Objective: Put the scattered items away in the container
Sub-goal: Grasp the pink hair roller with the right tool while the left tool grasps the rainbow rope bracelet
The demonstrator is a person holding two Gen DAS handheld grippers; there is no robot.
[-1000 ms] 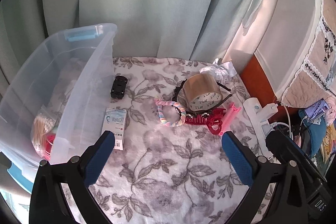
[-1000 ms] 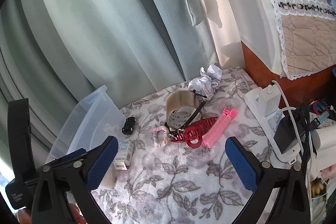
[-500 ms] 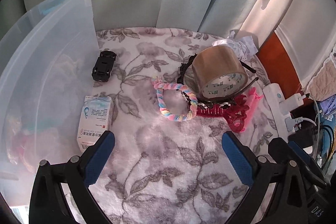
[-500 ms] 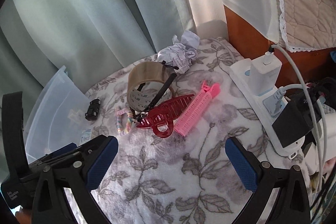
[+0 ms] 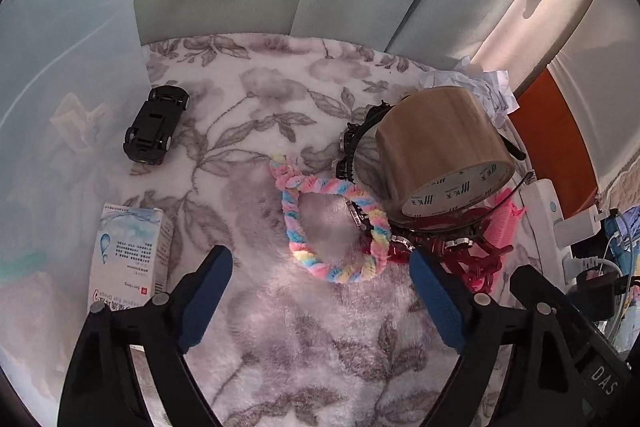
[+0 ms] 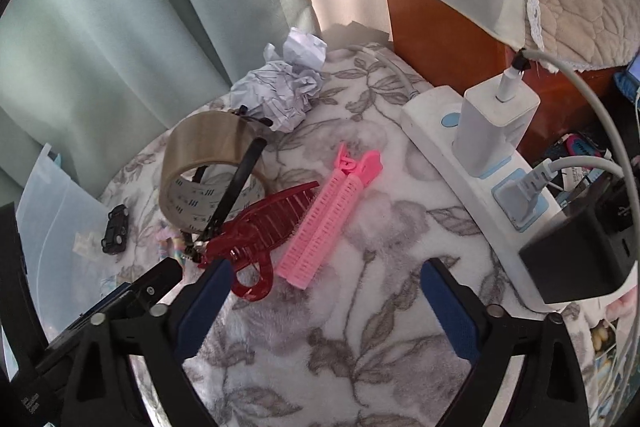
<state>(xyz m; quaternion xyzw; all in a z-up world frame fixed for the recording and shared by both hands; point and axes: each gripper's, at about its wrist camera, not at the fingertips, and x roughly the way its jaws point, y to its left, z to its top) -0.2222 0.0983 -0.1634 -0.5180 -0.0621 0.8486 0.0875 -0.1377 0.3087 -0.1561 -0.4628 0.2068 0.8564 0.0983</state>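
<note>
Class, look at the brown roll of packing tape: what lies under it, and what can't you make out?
The brown tape roll rests tilted on a black headband and the dark red claw clip. Whatever lies beneath its far side is covered.

text: "DAS" | on: hand-held gripper (image 5: 520, 311) body | box (image 5: 127, 254) print: unreadable

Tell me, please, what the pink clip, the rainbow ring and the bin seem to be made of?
Pink clip: likely hard moulded plastic, matte, with ribbed rows.
Rainbow ring: looks like soft twisted yarn or chenille; fuzzy pastel strands.
Bin: apparently clear, smooth plastic; things inside show through its wall.
</note>
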